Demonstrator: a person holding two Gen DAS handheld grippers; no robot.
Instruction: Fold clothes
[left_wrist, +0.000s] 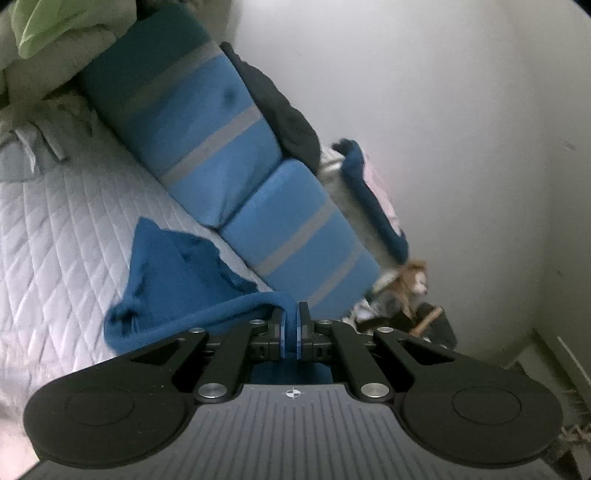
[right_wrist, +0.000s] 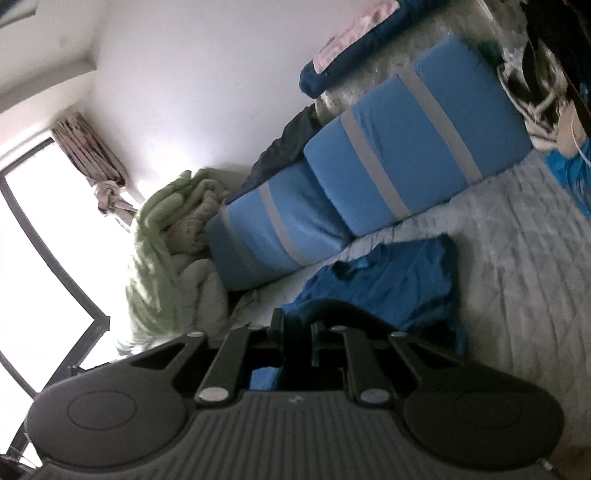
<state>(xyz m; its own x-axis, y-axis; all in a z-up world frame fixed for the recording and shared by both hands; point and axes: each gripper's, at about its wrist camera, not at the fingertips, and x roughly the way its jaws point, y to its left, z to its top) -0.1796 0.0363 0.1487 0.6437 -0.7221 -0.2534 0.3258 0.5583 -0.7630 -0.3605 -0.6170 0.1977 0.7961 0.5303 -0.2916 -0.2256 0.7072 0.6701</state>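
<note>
A blue garment (left_wrist: 177, 266) lies partly on the white quilted bed (left_wrist: 55, 229). Its rolled edge runs up into my left gripper (left_wrist: 293, 314), which is shut on that fabric. In the right wrist view the same blue garment (right_wrist: 388, 280) spreads over the bed (right_wrist: 517, 277), and a dark fold of it rises between the fingers of my right gripper (right_wrist: 297, 325), shut on the cloth. Both views are tilted. The part of the garment under the grippers is hidden.
Blue cushions with grey stripes (left_wrist: 229, 147) (right_wrist: 388, 158) line the wall side of the bed. A green and beige blanket heap (right_wrist: 173, 251) sits by the window (right_wrist: 44, 240). Dark clothes (left_wrist: 280, 107), a soft toy (left_wrist: 413, 280) and clutter (right_wrist: 543, 92) lie beyond the cushions.
</note>
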